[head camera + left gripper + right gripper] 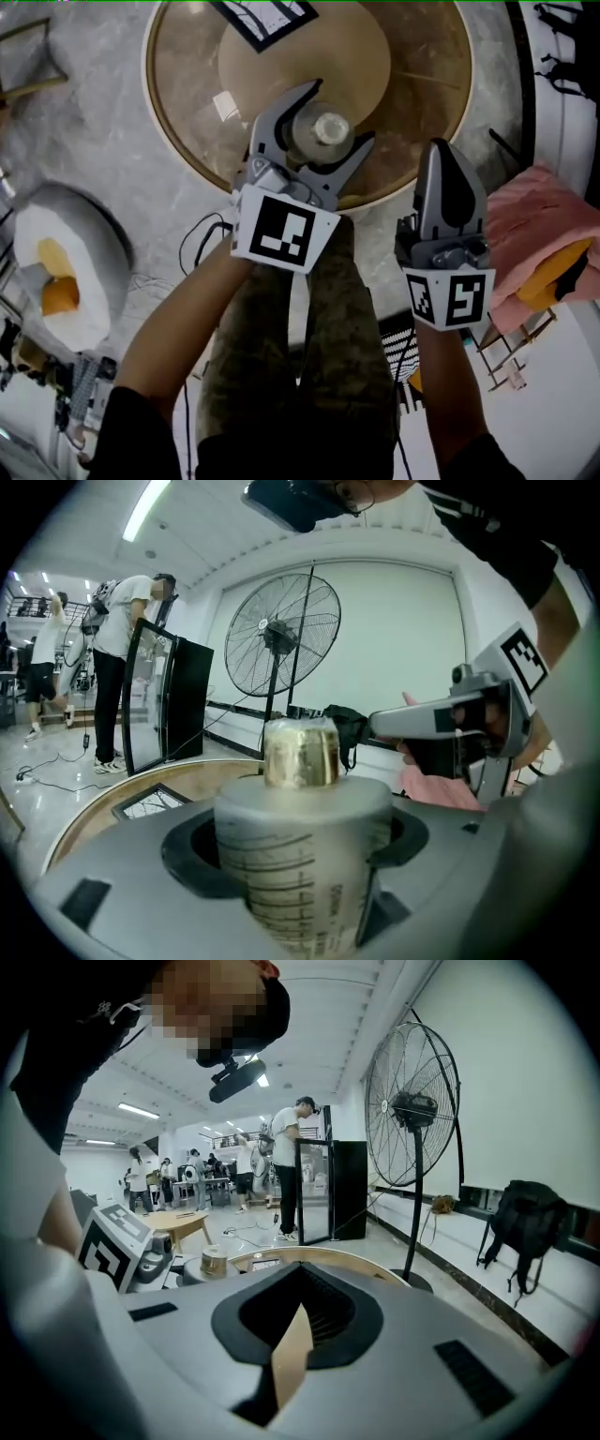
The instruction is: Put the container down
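Over round table [424,94], translucent graduated container [300,847], gold-topped

The round surface [187,141] fills the top middle of the head view. A marker sheet [265,19] lies on it at the top edge. Your left gripper [339,114] is over the surface, near its lower part, and the container [322,133] stands upright between its jaws. Your right gripper [441,159] is just to the right, at the surface's lower right rim. A cloth [534,225] lies at the right edge, off the surface. Your legs [309,375] are at the bottom middle.
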Motion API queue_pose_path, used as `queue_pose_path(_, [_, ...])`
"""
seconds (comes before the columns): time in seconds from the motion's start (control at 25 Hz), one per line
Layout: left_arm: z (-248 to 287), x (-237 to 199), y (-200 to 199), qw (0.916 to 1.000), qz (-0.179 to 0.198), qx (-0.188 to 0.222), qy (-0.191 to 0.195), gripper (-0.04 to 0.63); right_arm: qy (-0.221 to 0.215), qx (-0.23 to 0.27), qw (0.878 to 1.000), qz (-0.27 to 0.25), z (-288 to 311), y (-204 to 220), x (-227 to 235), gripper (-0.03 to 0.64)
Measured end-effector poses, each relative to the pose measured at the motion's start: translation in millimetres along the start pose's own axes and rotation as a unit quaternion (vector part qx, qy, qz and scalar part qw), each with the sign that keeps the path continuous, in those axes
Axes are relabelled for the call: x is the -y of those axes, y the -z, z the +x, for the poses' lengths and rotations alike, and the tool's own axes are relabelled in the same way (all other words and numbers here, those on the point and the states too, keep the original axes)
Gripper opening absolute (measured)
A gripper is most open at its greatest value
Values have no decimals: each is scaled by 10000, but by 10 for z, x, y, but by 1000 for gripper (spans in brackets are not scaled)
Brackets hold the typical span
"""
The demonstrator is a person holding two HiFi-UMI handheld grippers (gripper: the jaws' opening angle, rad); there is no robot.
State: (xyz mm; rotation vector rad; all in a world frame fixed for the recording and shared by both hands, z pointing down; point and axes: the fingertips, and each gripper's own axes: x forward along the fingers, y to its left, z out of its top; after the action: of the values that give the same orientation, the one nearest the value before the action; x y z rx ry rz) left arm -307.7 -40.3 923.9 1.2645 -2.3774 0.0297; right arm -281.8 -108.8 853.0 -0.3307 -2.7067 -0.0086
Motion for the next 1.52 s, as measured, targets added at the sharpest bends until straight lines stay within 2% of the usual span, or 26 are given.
queue_pose_path(0.16, [395, 72, 163, 9998, 139, 100, 89, 351, 241, -46, 9997, 69, 84, 272, 209, 21])
queue_pose_path(0.32, [673, 226, 360, 9989, -107, 74, 457, 351, 287, -37, 9994, 193, 40, 441, 313, 21])
queue_pose_path(0.4, [761, 280, 441, 9986, -25, -40, 519, 351, 296, -65, 9993, 210, -4, 514, 326, 21])
queue_pose_path(0.52, [837, 259, 516, 9994, 141, -108, 296, 351, 321, -244, 9991, 140, -41, 656, 294, 21])
queue_pose_path(0.72, [951, 133, 657, 9994, 183, -305, 31, 351, 251, -364, 9988, 220, -60, 799, 220, 21])
queue_pose_path(0.84, [973, 145, 674, 9987, 425, -283, 34, 351, 256, -375, 9987, 250, -36, 815, 224, 21])
queue_pose_path(1.04, [1011, 221, 752, 9952, 822, -523, 75, 351, 283, -328, 9988, 214, 50, 735, 272, 21])
queue_pose_path(1.32, [1002, 263, 752, 9939, 909, -580, 227, 351, 223, -212, 9992, 272, 133, 605, 298, 21])
queue_pose_path(1.52, [985, 223, 822, 9928, 855, -839, 90, 351, 105, -226, 9992, 309, 130, 597, 253, 21])
